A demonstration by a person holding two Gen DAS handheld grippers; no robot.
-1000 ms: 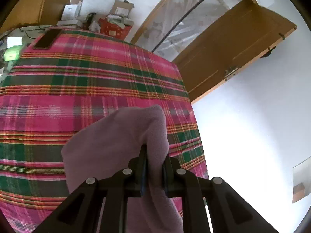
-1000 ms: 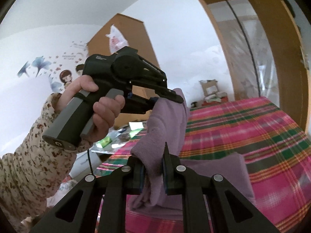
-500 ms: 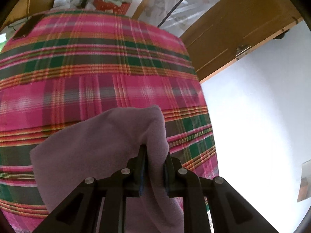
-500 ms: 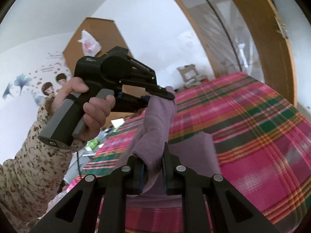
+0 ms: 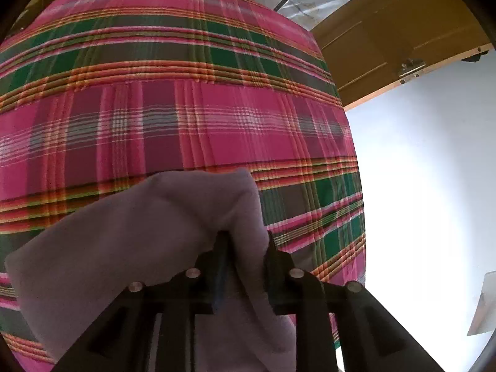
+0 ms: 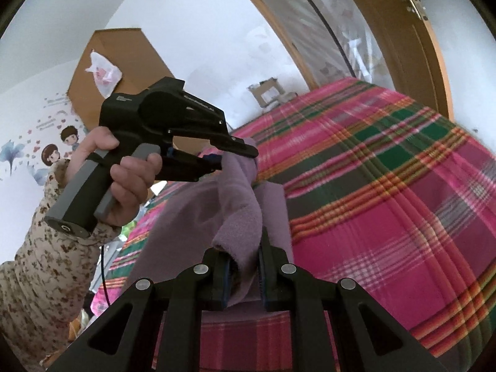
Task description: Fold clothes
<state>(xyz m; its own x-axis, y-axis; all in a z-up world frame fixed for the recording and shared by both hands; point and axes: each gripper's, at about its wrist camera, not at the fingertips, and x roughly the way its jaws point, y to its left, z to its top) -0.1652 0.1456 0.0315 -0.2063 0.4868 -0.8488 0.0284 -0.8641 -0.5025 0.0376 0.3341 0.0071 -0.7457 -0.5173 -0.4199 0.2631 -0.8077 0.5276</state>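
Observation:
A purple fleece cloth (image 5: pixel 139 248) hangs over the pink and green plaid bed cover (image 5: pixel 186 124), and its lower part lies on the cover. My left gripper (image 5: pixel 246 238) has a folded edge of the cloth between its fingers, and its jaws are opening. In the right wrist view the left gripper (image 6: pixel 237 161) still holds up the cloth (image 6: pixel 238 217), which hangs from its tip. My right gripper (image 6: pixel 243 248) is shut on another bunched edge of the same cloth, lower and nearer. The plaid cover (image 6: pixel 387 186) spreads away to the right.
A person's hand (image 6: pixel 130 179) in a patterned sleeve holds the left gripper. A wooden door (image 5: pixel 387 37) stands beyond the bed's right edge, beside a white wall. A wooden wardrobe (image 6: pixel 117 62) and cardboard boxes (image 6: pixel 266 90) stand past the far end of the bed.
Both grippers have come down toward the bed with the cloth. The gap between the left gripper's fingers has widened. The right view has rolled, and its grip looks the same.

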